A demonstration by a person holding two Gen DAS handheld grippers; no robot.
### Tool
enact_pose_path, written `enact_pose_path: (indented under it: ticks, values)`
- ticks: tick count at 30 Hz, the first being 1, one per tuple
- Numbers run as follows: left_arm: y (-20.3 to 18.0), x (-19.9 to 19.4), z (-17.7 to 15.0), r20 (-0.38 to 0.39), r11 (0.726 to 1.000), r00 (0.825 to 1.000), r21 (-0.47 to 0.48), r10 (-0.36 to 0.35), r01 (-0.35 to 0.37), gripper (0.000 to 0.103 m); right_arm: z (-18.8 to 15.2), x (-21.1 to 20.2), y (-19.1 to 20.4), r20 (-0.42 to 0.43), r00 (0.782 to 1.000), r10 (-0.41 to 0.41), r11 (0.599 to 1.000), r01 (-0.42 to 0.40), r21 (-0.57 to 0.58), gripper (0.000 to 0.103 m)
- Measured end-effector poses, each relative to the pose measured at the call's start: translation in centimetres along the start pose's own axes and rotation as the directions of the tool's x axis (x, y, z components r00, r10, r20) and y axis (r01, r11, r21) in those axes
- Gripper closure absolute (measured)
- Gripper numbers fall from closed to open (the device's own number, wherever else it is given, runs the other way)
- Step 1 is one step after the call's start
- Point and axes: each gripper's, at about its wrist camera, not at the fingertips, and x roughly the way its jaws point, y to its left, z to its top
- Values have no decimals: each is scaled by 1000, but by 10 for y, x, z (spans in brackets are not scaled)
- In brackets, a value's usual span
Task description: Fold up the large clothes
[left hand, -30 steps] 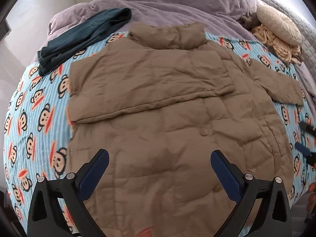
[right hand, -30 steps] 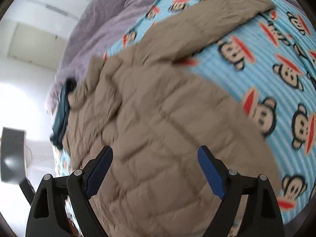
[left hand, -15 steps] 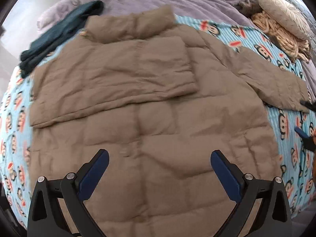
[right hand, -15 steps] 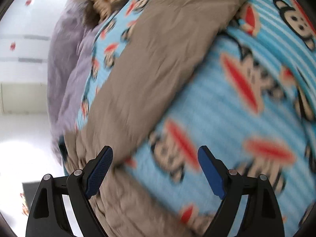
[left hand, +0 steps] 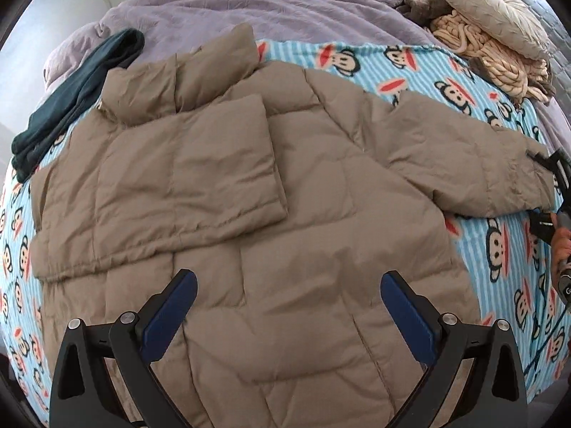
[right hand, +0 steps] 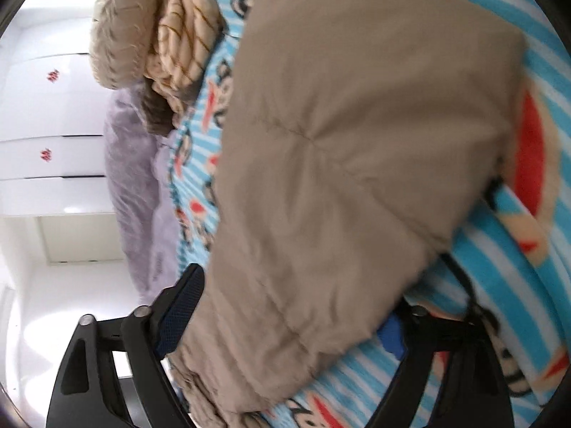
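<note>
Tan puffer jacket (left hand: 271,235) spread on the monkey-print blanket (left hand: 421,67) on the bed, one sleeve folded across its chest, left hand-held gripper (left hand: 288,306) hovering above the hem with fingers apart, right hand-held gripper (right hand: 285,321) spread wide around the other sleeve's (right hand: 357,149) cuff
</note>
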Motion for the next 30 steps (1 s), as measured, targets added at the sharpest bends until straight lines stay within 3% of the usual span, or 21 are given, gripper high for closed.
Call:
enact_pose_path:
  ticks: [1,3,8,11,13,19,20,21,22,23,24,26,30]
  values:
    - [1,0,3,4,1000,1000,0,1,-1,0,0,1,1,-7,1000,7,1000,-7,4,62]
    - [6,-1,8,15,1000,1000,-2,9,-9,0,1,3,5,-21,999,30,1000,-30,-2,97]
    - [29,-9,21,60,999,997,-25,39,-38,0,-6,-7,39,-8,999,32,990,-33,-136,97]
    - [51,-17,28,99,997,993,-51,61,-56,0,-23,-11,85,-18,999,49,960,-52,-275,97]
    - [64,-19,29,113,996,991,-71,71,-63,0,-40,-10,123,-27,999,39,919,-47,-392,97]
    - [103,-25,27,134,993,988,-99,81,-68,0,-128,10,217,-104,995,6,728,-75,-681,97]
    - [110,-25,28,141,992,986,-105,88,-73,0,-149,17,231,-118,993,-6,679,-82,-729,97]
    - [116,-25,28,147,991,985,-113,93,-76,0,-183,31,248,-136,990,-26,604,-93,-791,97]
    - [127,-25,29,154,988,983,-131,100,-80,0,-200,36,251,-148,988,-39,564,-100,-820,97]
    - [138,-25,30,160,985,981,-151,108,-83,0,-237,54,261,-175,982,-72,484,-119,-867,97]
    - [147,-24,30,162,982,980,-167,112,-85,0,-265,68,264,-202,974,-101,437,-138,-889,97]
    - [166,-21,31,157,975,980,-201,123,-91,0,-315,101,262,-257,951,-172,382,-176,-907,97]
    - [197,-10,26,129,968,983,-231,134,-102,0,-383,155,238,-279,905,-320,330,-169,-929,97]
